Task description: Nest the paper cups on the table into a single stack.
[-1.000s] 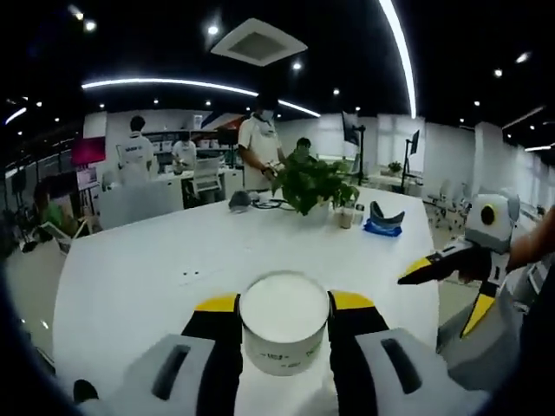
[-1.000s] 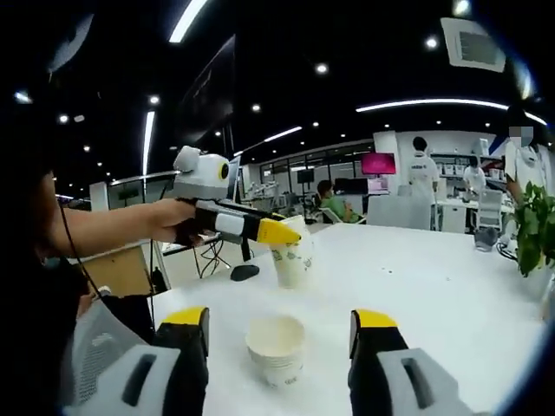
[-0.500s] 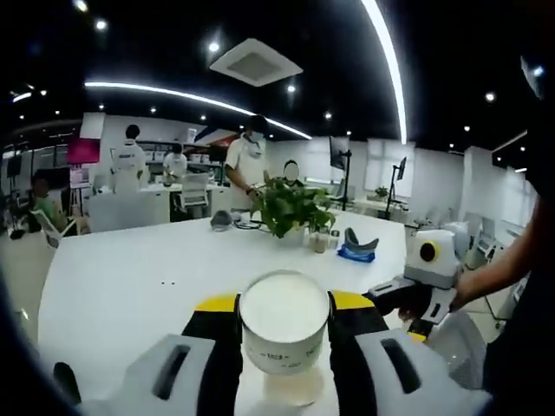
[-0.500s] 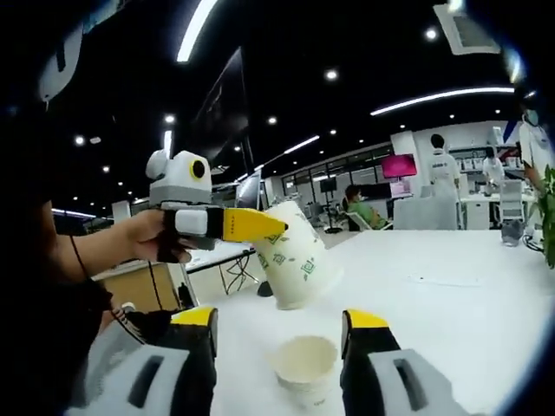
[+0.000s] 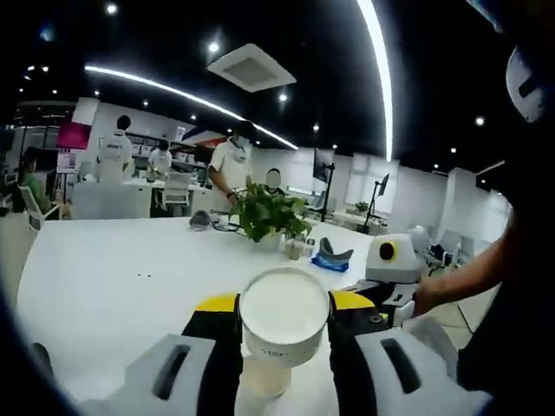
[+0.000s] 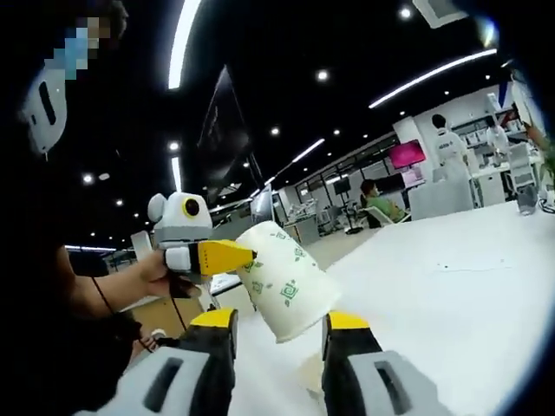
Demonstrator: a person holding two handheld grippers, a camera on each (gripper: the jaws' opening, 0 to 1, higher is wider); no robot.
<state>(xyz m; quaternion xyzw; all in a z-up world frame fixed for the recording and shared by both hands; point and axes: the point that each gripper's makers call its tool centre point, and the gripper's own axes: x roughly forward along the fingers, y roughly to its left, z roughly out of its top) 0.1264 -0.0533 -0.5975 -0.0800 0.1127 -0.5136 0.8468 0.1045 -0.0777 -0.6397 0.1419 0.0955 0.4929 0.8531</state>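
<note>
My left gripper [image 5: 284, 302] is shut on a white paper cup [image 5: 284, 316] with green print, its base turned toward the camera. In the right gripper view the same cup [image 6: 282, 282] hangs tilted, mouth down, in the left gripper [image 6: 247, 257], just above my right gripper [image 6: 279, 321]. A second paper cup [image 5: 263, 379] stands on the white table [image 5: 104, 286] right under the held one. The right gripper's jaws have narrowed around this lower cup, which the held cup mostly hides. In the left gripper view the right gripper [image 5: 381, 299] sits close on the right.
A potted plant [image 5: 264, 217], a dark blue object [image 5: 329, 256] and small items stand at the table's far side. People stand and sit at desks beyond. A person's hand and arm [image 6: 130, 286] hold the left gripper. Bare table [image 6: 451, 286] stretches to the right.
The left gripper has brought its cup down and closer, over the cup on the table. The right gripper's jaws have narrowed around that lower cup.
</note>
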